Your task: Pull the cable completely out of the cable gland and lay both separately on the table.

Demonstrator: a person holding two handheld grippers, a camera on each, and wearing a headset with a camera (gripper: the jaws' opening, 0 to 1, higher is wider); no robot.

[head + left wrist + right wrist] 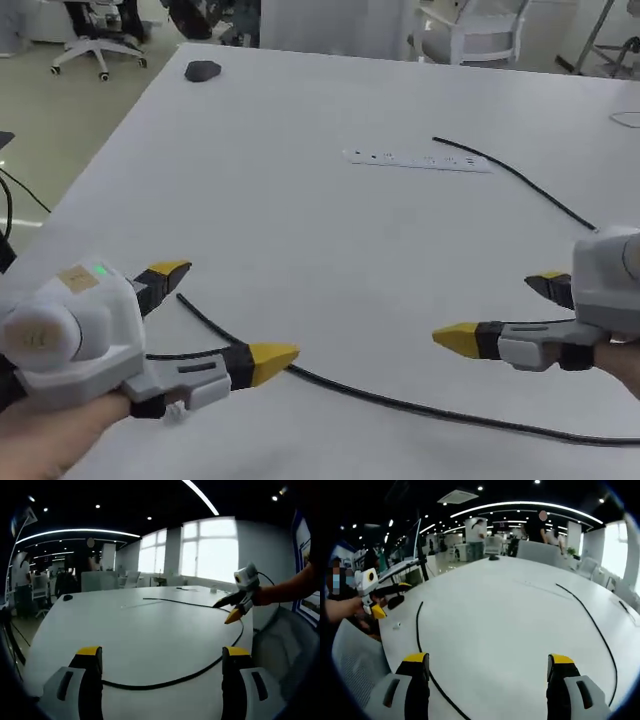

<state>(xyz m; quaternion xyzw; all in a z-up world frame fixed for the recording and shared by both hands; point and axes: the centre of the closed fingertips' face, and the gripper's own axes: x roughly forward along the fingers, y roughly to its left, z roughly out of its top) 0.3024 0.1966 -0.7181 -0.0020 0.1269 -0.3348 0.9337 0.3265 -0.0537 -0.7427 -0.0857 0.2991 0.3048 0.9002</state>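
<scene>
The left gripper (220,313) and the right gripper (500,310) both stand with jaws wide apart, holding nothing. One black cable (400,404) lies loose on the white table (300,220), running under the left gripper's jaws and on past the right gripper. A small white piece (396,625) near its left end is too small to identify. Farther off lie one power strip (420,160), its one black lead (520,180) and one mouse (203,70), with office chairs (95,40), windows and ceiling lights around.
</scene>
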